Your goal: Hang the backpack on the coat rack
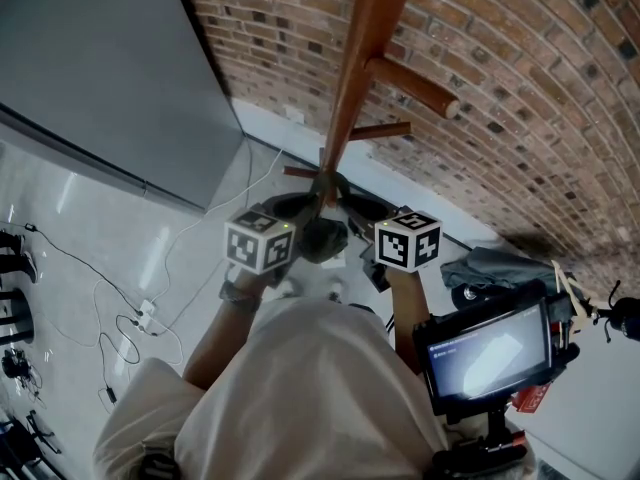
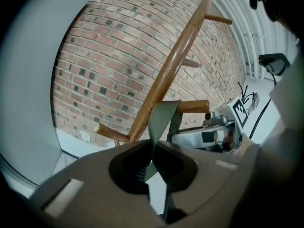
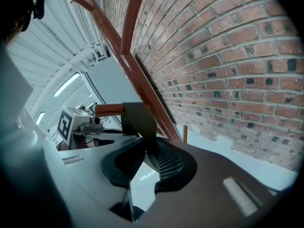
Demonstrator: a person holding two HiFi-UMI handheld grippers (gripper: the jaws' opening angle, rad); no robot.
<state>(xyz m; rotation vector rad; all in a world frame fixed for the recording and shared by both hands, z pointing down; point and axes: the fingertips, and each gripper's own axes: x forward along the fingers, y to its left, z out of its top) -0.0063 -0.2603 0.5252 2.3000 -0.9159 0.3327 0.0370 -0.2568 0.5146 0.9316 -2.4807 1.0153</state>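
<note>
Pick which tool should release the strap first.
Right, marginally. Both tools clamp the strap, already looped over the peg. At the right tool it lies flat across the peg by the pole; at the left tool it's twisted, so likely hold there.

A red brick wall stands ahead of the left gripper and the right gripper, with a white skirting board along its foot. A flat grey panel rises to the left of the left gripper. Beneath both spreads a pale, glossy floor, where cables trail off leftward. Strip lights glow on the ribbed white ceiling above
</note>
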